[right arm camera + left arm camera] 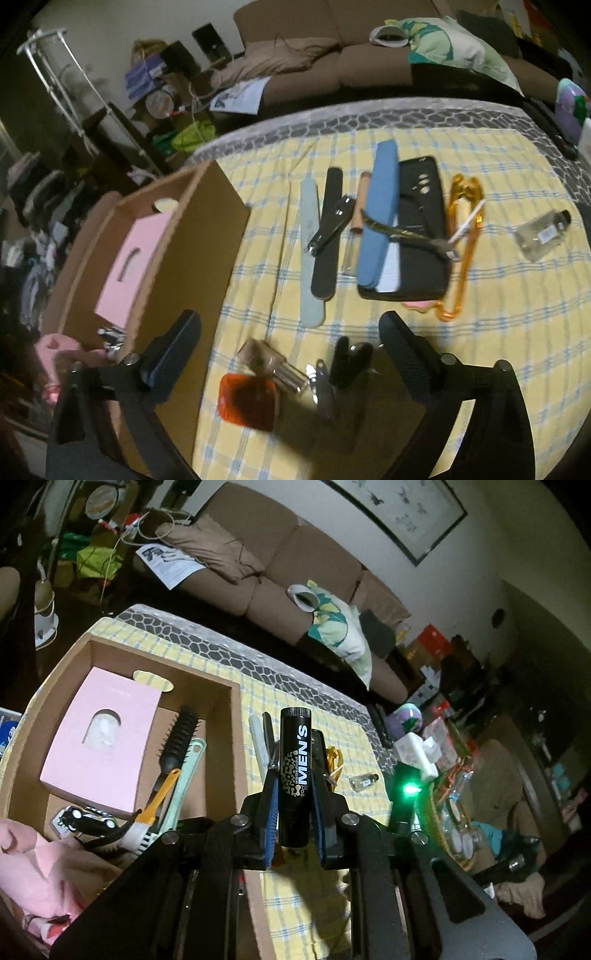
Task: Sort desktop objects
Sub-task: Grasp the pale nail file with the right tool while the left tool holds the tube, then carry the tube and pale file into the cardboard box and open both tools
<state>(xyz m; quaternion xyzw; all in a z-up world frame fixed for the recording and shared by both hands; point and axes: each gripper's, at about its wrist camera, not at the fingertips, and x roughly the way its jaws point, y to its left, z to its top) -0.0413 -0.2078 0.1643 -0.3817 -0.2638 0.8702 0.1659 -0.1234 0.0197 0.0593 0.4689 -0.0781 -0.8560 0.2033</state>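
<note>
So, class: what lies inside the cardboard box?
Inside the cardboard box: a pink box, black hairbrush, mint comb, yellow-handled brush, toy car. Anything beneath these is hidden.

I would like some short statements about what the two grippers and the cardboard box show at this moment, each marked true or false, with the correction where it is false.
1. The left gripper is shut on a black tube printed with MEN'S. True.
2. The right gripper holds the orange clip. False: its fingers stand wide apart with nothing between them, and the orange clip lies on the checked cloth.
3. The pink box lies inside the cardboard box. True.
4. The black hairbrush lies on the checked cloth. False: it is inside the cardboard box, beside the pink box.
5. The blue nail file rests partly on the black phone case. True.
</note>
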